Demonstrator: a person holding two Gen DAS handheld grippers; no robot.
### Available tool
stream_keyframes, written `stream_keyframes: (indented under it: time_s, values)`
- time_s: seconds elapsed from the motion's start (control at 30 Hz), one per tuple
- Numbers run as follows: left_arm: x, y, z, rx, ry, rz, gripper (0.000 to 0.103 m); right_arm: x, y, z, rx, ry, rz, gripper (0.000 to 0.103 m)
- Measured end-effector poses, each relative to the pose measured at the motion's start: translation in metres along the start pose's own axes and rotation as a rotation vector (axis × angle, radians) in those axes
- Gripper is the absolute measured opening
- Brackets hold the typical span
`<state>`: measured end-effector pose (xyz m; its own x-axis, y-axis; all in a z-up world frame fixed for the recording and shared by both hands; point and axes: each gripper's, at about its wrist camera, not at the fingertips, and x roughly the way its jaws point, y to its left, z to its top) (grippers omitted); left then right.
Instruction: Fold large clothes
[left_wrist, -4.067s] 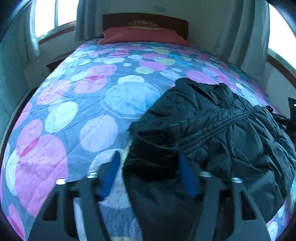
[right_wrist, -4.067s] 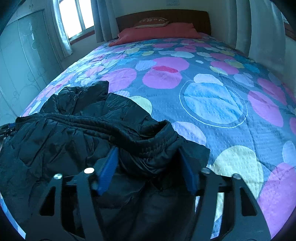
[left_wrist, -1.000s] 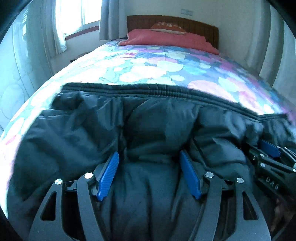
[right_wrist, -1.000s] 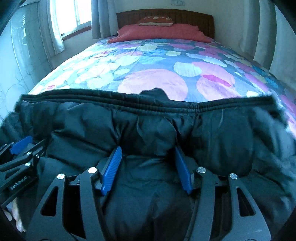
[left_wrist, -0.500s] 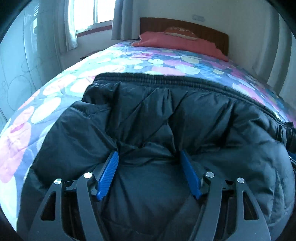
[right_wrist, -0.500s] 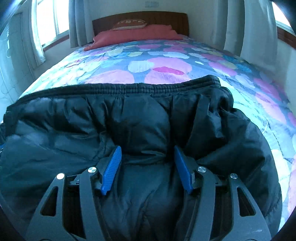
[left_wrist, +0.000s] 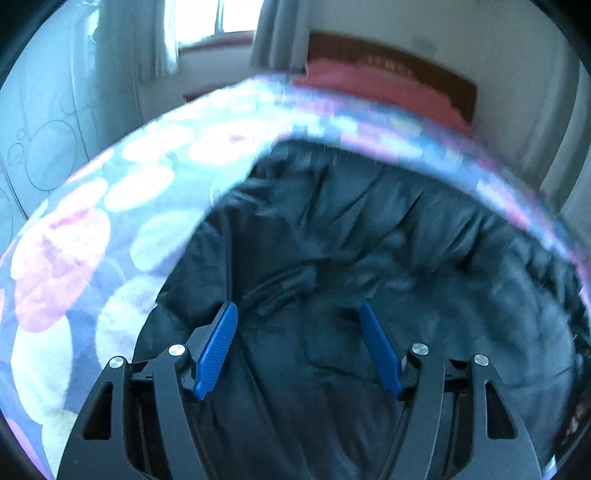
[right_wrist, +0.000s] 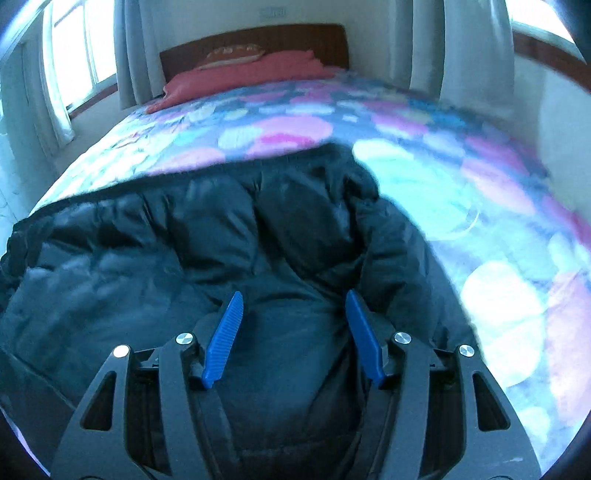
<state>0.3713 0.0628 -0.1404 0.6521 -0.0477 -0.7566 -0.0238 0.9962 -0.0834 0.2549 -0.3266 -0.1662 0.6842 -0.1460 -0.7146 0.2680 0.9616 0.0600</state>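
A big black padded jacket (left_wrist: 369, 240) lies on the bed, on the bedspread (left_wrist: 92, 229) with its pink, white and blue circles, at the foot end, far from the headboard. In the left wrist view the left gripper (left_wrist: 299, 314) points down into the jacket, and a thick bunch of the dark cloth fills the space between its two blue pads (left_wrist: 216, 347); the cloth bulges against both pads, so the jaws are clenched on the jacket, though they stand quite wide because the padding is bulky. In the right wrist view the right gripper (right_wrist: 293, 306) does the same: a fat fold of the jacket (right_wrist: 184, 251) sits between its blue pads (right_wrist: 223, 339) and touches both, so it too is grasping the jacket. The gathered hem of the jacket runs across the bedspread (right_wrist: 480, 221) on the side toward the headboard. From the left gripper the free bedspread shows at the left of the jacket, and from the right gripper it shows at the right. At the head of the bed a red pillow (right_wrist: 251, 70) lies against the brown wooden headboard (right_wrist: 258, 40), with a smaller patterned cushion (right_wrist: 236, 53) on top. Grey curtains (right_wrist: 127, 51) hang beside the windows. Both pictures are somewhat blurred.
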Motion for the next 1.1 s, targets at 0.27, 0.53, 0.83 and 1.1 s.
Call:
stream_keyframes:
  time_s: [0.27, 0.53, 0.83, 1.1]
  values:
    - [-0.049, 0.026, -0.015, -0.108, -0.064, -0.052, 0.067, -0.049, -0.017, -0.007, 0.045, -0.047, 0.022, 0.07]
    - [-0.095, 0.088, -0.074, -0.369, -0.092, -0.026, 0.082, -0.086, -0.079, -0.058, 0.202, 0.0, -0.001, 0.082]
    - [-0.058, 0.089, -0.074, -0.471, -0.021, -0.124, 0.053, -0.06, -0.093, -0.077, 0.432, 0.065, 0.163, 0.059]
    - [-0.084, 0.084, -0.073, -0.446, -0.06, -0.165, 0.017, -0.082, -0.094, -0.08, 0.446, 0.025, 0.228, 0.025]
